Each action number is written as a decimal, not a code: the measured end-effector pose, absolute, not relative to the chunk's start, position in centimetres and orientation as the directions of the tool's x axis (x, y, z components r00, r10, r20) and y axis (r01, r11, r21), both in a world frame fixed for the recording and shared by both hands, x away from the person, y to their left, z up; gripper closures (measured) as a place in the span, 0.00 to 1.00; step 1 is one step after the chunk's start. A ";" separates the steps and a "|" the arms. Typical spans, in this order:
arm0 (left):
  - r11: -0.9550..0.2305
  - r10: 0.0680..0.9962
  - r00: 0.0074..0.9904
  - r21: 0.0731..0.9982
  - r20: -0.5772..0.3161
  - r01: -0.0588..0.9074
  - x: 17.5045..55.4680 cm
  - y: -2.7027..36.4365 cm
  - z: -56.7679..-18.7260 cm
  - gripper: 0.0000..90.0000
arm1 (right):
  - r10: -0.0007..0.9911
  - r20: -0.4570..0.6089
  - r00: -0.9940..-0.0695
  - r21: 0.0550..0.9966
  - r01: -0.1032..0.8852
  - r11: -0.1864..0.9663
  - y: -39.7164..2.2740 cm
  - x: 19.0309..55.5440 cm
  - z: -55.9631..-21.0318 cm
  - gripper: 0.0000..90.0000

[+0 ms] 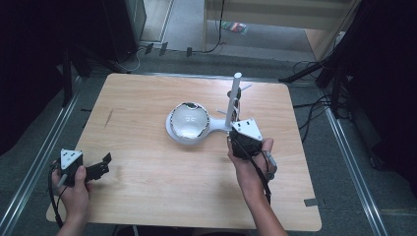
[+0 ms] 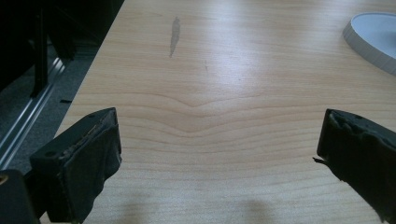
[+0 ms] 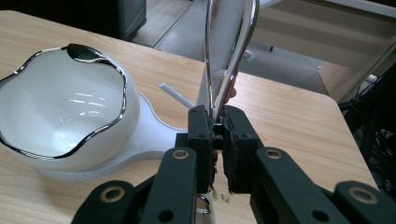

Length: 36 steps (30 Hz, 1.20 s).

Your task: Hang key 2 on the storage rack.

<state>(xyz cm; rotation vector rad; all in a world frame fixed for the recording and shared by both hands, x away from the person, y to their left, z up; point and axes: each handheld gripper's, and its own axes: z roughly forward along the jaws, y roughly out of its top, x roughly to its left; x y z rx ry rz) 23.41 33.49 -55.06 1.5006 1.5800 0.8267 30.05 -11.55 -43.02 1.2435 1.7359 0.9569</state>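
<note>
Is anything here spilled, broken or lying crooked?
Nothing stands out. The white bowl sits upright on its stand, and the right tongs are shut on a thin chrome loop beside the white post.

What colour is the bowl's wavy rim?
Shiny silver, on a white bowl; clearest in the right gripper view.

glossy white bowl [image 3: 60,112] with chrome-look rim, shiny metal utensil handles [image 3: 231,56], matt white plastic stand [image 3: 149,135], smooth light wood table [image 1: 147,187]

White bowl [image 3: 60,116] with chrome rim – white stand [image 1: 235,101] – pale wood-grain table [image 1: 147,187]
</note>
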 end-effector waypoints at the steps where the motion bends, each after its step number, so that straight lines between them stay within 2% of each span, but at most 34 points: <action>1: 0.088 0.994 0.011 0.873 -0.107 0.480 23.4 33.5 -55.1 0.00 | 0.962 -0.165 -0.217 0.895 0.376 0.239 -11.6 30.1 -43.1 0.93; 36: 0.087 0.994 0.014 0.871 -0.107 0.484 23.4 33.5 -55.0 0.00 | 0.966 -0.165 -0.202 0.865 0.440 0.240 -11.9 32.0 -45.1 0.93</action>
